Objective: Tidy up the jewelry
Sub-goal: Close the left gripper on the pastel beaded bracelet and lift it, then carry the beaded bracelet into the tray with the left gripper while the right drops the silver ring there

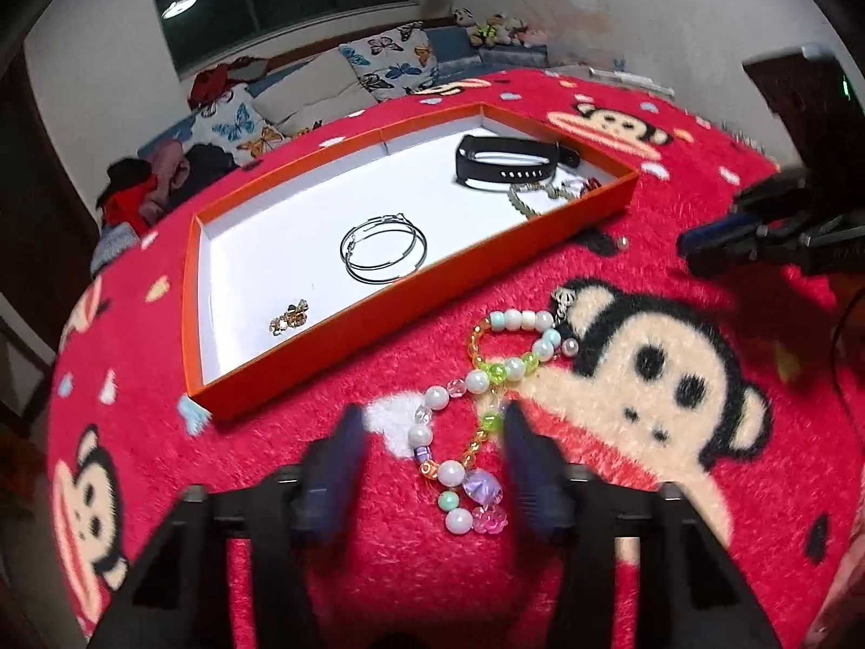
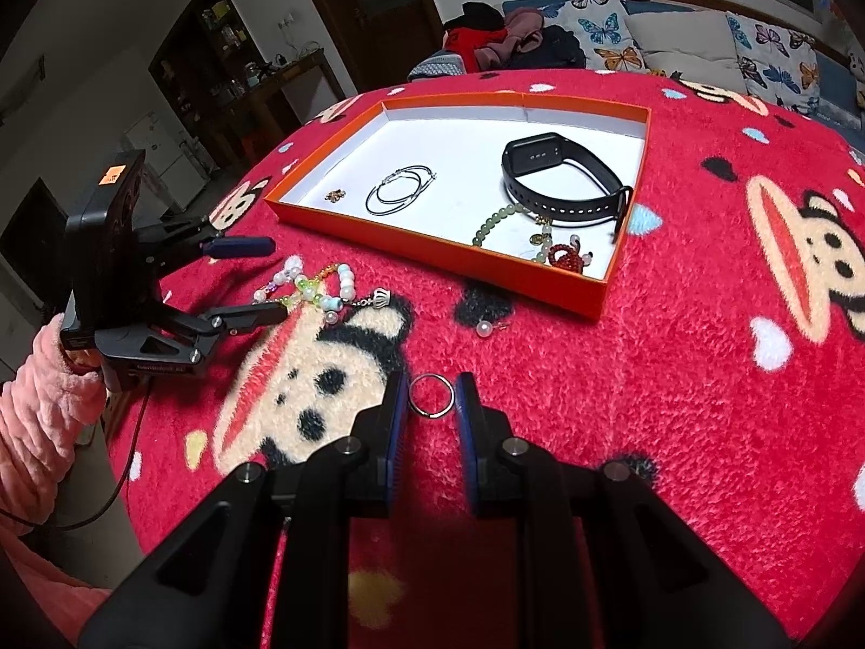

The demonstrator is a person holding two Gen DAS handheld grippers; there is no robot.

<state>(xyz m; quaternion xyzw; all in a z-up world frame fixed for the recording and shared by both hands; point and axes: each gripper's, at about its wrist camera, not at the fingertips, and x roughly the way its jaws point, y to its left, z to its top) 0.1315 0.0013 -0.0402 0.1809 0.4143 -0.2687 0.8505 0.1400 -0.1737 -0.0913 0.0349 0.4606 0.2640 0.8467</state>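
Observation:
An orange tray (image 1: 411,292) (image 2: 432,246) lies on the red blanket. It holds hoop earrings (image 1: 384,249) (image 2: 399,190), a small gold piece (image 1: 289,316) (image 2: 335,195), a black watch band (image 1: 508,162) (image 2: 562,178), a green bead bracelet (image 2: 489,224) and a red beaded charm (image 2: 565,258). A colourful bead bracelet (image 1: 476,405) (image 2: 308,284) lies on the blanket between the fingers of my open left gripper (image 1: 432,422) (image 2: 265,278). A silver ring (image 2: 431,395) lies between the fingers of my open right gripper (image 2: 430,392) (image 1: 697,251). A pearl earring (image 2: 484,328) (image 1: 621,242) lies near the tray.
The red monkey-print blanket (image 1: 621,541) (image 2: 703,378) covers the table. A sofa with butterfly cushions (image 1: 378,62) (image 2: 676,43) stands behind it. A pink sleeve (image 2: 43,405) holds the left gripper.

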